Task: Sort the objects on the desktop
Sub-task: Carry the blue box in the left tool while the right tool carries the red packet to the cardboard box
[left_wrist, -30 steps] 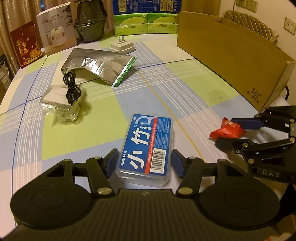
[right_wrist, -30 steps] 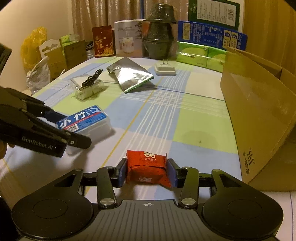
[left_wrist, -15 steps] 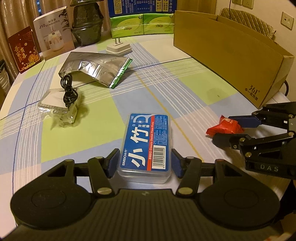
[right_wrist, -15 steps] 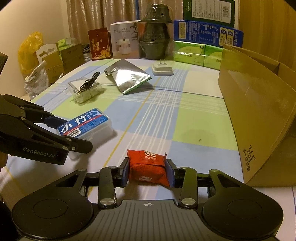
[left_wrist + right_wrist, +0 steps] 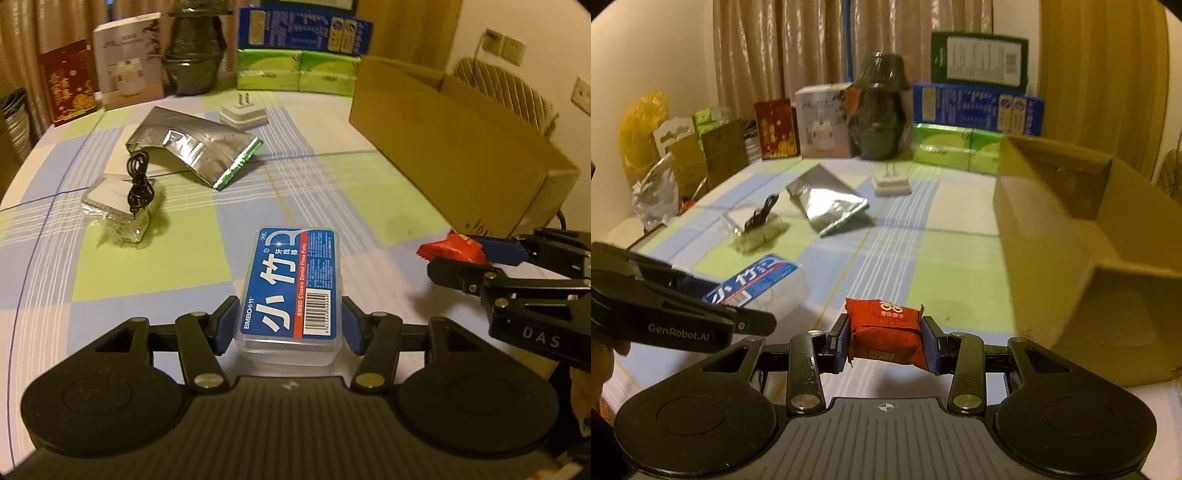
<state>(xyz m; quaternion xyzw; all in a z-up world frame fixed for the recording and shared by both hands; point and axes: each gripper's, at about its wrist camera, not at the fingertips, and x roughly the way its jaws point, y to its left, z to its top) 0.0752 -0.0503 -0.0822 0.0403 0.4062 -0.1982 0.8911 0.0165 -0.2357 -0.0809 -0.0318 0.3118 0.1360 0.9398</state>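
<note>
Nearest to me, the left gripper [image 5: 289, 325] was clamped on the floss pick box [image 5: 291, 288], its blue pads pressed against the two long sides of the clear case with the blue label facing up. The box sat low over the checked tablecloth [image 5: 147, 258]; I could not tell whether it touched the cloth. Just to the right, the right gripper [image 5: 885, 339] was closed on the red snack packet [image 5: 884, 328], pinching it by both ends and holding it above the cloth. From the left wrist view that packet [image 5: 450, 249] showed at the right edge, gripped between the other tool's fingers.

Farther out on the left lay a clear plastic packet [image 5: 118, 206] with a coiled black cable [image 5: 138, 181] resting on top of it. Beyond that, near the middle, a silver foil pouch [image 5: 192, 147] lay bent on the cloth, and behind it a white plug adapter [image 5: 243, 114] stood with its prongs up. Along the right side stood an open cardboard box [image 5: 454, 147], well apart from the foil pouch. At the far edge were green tissue packs [image 5: 295, 74], a dark vase [image 5: 194, 62] and a white product box [image 5: 129, 62].
</note>
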